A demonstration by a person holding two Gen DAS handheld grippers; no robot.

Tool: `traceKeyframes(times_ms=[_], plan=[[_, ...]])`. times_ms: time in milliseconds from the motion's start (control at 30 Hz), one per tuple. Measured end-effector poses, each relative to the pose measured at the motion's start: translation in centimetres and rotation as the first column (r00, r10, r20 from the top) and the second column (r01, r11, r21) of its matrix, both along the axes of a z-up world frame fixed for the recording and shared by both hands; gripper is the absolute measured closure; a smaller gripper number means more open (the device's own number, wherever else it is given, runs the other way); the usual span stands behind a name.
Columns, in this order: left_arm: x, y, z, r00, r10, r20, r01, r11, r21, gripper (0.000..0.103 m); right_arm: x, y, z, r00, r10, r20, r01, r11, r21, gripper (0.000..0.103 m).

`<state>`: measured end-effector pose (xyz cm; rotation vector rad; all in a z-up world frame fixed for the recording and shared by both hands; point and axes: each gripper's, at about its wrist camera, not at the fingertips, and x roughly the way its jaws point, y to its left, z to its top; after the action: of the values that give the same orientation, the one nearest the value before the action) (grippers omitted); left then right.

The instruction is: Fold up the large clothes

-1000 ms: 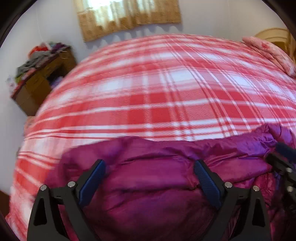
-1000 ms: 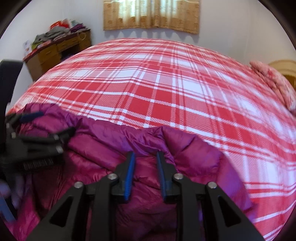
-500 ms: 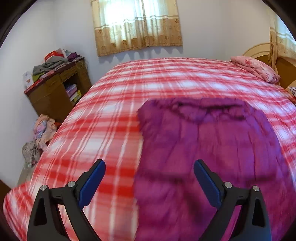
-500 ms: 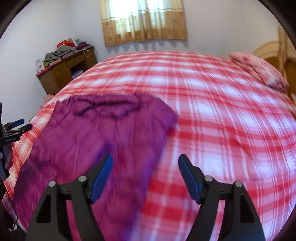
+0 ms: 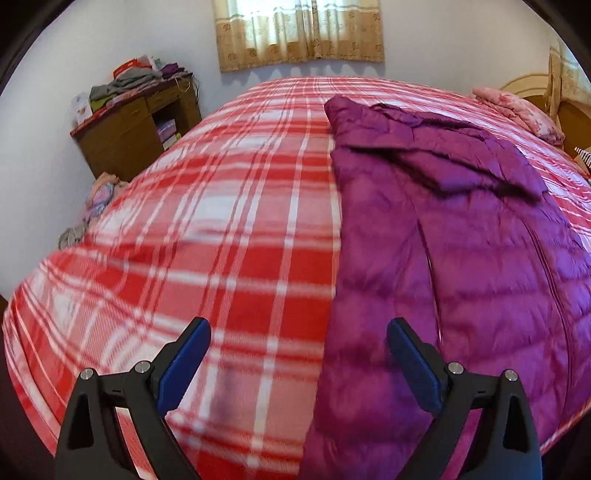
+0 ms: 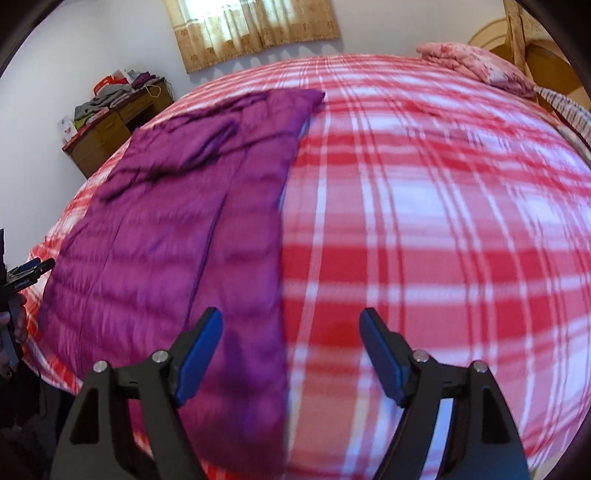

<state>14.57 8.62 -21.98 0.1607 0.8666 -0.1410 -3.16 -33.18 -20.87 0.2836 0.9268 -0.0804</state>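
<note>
A large purple quilted down coat [image 5: 461, 258] lies flat and lengthwise on the red plaid bed [image 5: 221, 240]. Its top end is folded over at the far side. It also shows in the right wrist view [image 6: 177, 236]. My left gripper [image 5: 297, 354] is open and empty above the bed, over the coat's near left edge. My right gripper [image 6: 291, 347] is open and empty over the coat's near right edge. The left gripper's tip [image 6: 29, 269] shows at the left edge of the right wrist view.
A wooden cabinet [image 5: 129, 129] piled with clothes stands against the far left wall. More clothes lie on the floor [image 5: 96, 199] beside it. A pink pillow [image 5: 517, 110] and a wooden headboard [image 5: 570, 114] are at the right. A curtained window [image 5: 299, 33] is behind the bed.
The right gripper has opened and let go of the coat. Both grippers have pulled back and up from the coat, which now lies spread flat on the bed.
</note>
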Motion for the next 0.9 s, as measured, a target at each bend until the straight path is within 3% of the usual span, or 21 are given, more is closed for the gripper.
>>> traceKeyframes(times_ms=[167,233,300,333,367,400,433,467,700,900], plan=[[-1.8,-0.8,-1.7,0.999,-0.041,-0.02,0.041,0.999,-0.003,0.006,-2.1,2.0,-1.0,1.0,-0.006,-0.004,0.006,1.0,-0.017,0.025],[-2.3,-1.2,-1.9,0.997,-0.072,-0.022,0.072,0.997,-0.012,0.011,-2.6,2.9,-1.3,1.0,-0.001,-0.004,0.001,1.0,-0.021,0.033],[-2.6,-1.6,-2.2,0.993,-0.107,-0.043,0.105,0.993,-0.052,0.028,-2.8,3.5,-1.3,1.0,0.016,-0.001,-0.016,1.0,-0.024,0.044],[-2.8,-1.6,-2.1,0.991,-0.124,-0.047,0.12,0.989,-0.089,0.046,-3.0,3.8,-1.5,1.0,0.021,-0.001,-0.021,0.999,-0.024,0.056],[-3.1,-1.7,-1.9,0.988,-0.143,-0.049,0.137,0.985,-0.107,0.063,-3.0,3.8,-1.4,1.0,0.024,0.0,-0.024,1.0,-0.016,0.076],[-3.6,-2.1,-1.6,0.987,-0.158,-0.039,0.154,0.983,-0.096,0.072,-3.1,3.7,-1.4,1.0,0.03,0.003,-0.03,1.0,0.009,0.086],[-4.0,-2.4,-1.1,0.984,-0.174,-0.024,0.172,0.982,-0.072,0.087,-3.4,3.6,-1.4,0.999,0.032,0.008,-0.032,0.998,0.045,0.091],[-4.4,-2.6,-0.7,0.983,-0.185,-0.011,0.183,0.981,-0.065,0.093,-3.5,3.2,-1.2,0.999,0.028,0.018,-0.029,0.996,0.084,0.093],[-8.2,-1.5,6.8,0.955,-0.234,0.18,0.258,0.958,-0.124,0.1,-6.4,2.6,4.1,0.98,0.007,0.199,-0.03,0.993,0.113,0.096],[-12.5,1.2,15.4,0.91,-0.232,0.343,0.316,0.924,-0.215,0.1,-10.6,2.0,12.7,0.91,-0.016,0.414,-0.039,0.991,0.125,0.097]])
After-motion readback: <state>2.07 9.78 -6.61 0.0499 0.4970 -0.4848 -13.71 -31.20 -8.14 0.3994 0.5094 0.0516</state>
